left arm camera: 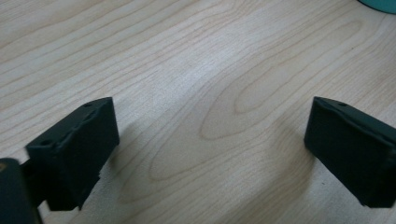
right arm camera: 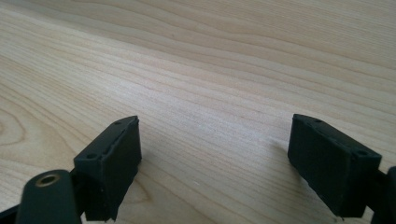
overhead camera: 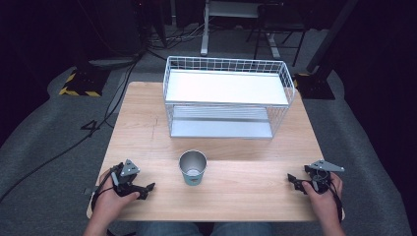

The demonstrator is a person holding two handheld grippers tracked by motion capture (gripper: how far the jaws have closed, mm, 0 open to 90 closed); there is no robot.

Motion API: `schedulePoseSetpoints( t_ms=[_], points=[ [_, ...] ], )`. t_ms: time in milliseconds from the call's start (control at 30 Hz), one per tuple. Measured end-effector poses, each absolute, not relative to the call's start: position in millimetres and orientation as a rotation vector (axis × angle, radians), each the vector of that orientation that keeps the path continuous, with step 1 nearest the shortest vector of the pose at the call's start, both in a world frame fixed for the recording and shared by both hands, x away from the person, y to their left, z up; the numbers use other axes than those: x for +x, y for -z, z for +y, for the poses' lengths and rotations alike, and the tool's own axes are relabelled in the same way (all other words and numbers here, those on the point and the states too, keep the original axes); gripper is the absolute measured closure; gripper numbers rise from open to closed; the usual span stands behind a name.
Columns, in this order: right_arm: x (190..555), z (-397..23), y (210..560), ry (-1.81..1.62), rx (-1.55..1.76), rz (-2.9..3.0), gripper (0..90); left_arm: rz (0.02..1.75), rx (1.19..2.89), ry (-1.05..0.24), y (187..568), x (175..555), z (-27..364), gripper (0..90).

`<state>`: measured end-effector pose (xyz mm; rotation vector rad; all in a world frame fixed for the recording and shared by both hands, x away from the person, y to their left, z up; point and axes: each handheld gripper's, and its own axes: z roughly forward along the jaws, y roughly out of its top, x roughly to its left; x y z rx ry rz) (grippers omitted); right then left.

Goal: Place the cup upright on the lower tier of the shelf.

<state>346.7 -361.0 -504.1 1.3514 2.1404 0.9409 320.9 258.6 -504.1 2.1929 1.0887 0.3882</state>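
At the near edge of the counter (overhead camera: 147,128), both grippers sat low and idle, one at each corner, which looked like a parked starting pose to me. The left gripper (overhead camera: 146,189) rested near-left with its jaws pointing right, toward the metal cup (overhead camera: 193,167), and the right gripper (overhead camera: 294,182) sat near-right pointing left, so the cup was pretty much framed between them but well apart from either. In both gripper views the jaws stood spread wide with nothing but bare wood grain between them, so neither had hold of anything. The cup stood upright and open-topped in the middle of the counter, just near of the white wire rack (overhead camera: 227,98), which took up the far half. My guess is the cup was set there because it's an easy reach for either hand, and the rack's open front faces the person so something could slide onto the lower shelf or go up on the top tray. A sliver of teal showed in the left gripper view's top-right corner, probably the cup's base.
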Motion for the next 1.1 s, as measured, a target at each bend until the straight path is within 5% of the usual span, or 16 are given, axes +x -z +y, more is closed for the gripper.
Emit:
schedulePoseSetpoints(
  t_ms=[100, 1100],
  points=[
    [346.7, -361.0, 504.2, -0.941, 1.351, 2.14, 17.7, 1.087, 2.184, -0.38, 500.7, 319.9, 259.6, 20.7],
    [346.6, -361.0, 504.1, -0.941, 1.351, 2.14, 17.7, 0.935, 2.059, -0.353, 445.1, 291.2, 210.5, 20.5]
  ],
)
